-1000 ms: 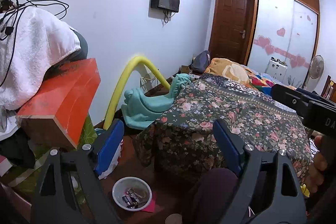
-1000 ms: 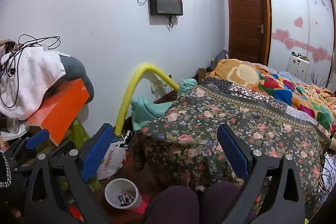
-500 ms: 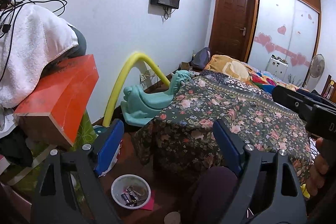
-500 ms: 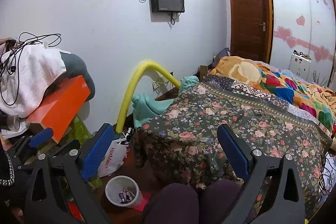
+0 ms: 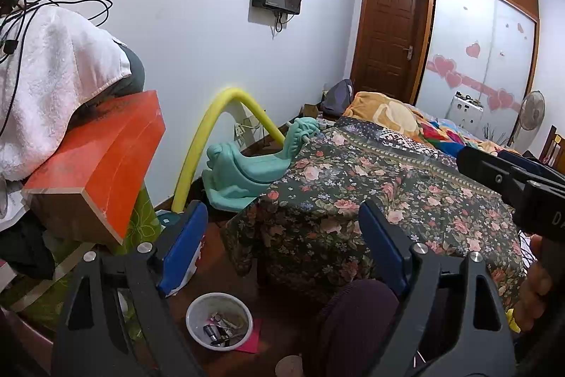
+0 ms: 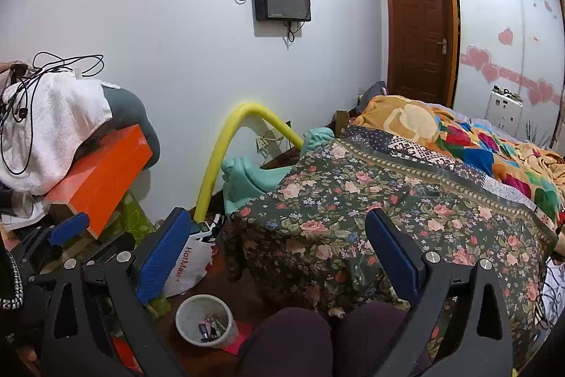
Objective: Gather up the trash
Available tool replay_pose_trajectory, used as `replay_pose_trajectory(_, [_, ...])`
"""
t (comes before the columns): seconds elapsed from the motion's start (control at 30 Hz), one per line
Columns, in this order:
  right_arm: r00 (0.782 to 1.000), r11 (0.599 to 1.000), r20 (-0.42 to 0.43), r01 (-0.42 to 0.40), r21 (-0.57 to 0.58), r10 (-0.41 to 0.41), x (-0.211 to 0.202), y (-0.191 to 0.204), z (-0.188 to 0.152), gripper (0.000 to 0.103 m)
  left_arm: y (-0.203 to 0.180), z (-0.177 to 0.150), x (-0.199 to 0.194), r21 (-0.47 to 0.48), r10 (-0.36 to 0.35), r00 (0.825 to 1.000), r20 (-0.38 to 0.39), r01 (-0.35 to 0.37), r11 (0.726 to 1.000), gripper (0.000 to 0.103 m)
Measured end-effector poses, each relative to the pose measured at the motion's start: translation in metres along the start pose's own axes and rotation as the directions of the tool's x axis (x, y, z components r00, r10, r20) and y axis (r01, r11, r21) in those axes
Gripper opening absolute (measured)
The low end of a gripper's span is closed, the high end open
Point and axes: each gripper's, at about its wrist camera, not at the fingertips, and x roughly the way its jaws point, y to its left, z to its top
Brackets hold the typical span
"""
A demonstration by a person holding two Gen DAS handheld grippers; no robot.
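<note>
Cluttered bedroom, floral bedspread [image 6: 406, 200], floor cup [image 5: 219, 320]

My left claw [image 5: 282, 242] has two matte black skeletal arms with triangular cut-outs, each tipped with a blue ribbed pad [image 5: 183, 248]. Round silver screws [image 5: 144, 247] sit at the joints of each arm. My right claw [image 6: 279, 255] looks the same on its own camera: black frames, blue pads [image 6: 164, 257], silver screw heads [image 6: 433, 256]. In the left view, the right unit's black body carries white lettering, only partly readable. My right hand [image 5: 535, 295] shows bare skin on the fingers. My knees [image 6: 325, 338] are covered in dark purple fabric.
</note>
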Motion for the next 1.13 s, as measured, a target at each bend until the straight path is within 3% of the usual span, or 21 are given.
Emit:
replay_pose_trajectory(0.17, [1.000,1.000,-0.003,-0.003,-0.002,0.003,-0.0008,-0.0003,-0.0006,0.098,0.0013,-0.0008,-0.0013,-0.002,0.011,1.000,0.004,-0.011,1.000,0.092])
replay_pose_trajectory(1.13, [1.000,1.000,-0.010,-0.005,0.012,0.005,-0.0005,-0.0051,0.0000,0.098,0.0021,-0.0010,0.0008,0.006,0.001,1.000,-0.008,-0.001,1.000,0.092])
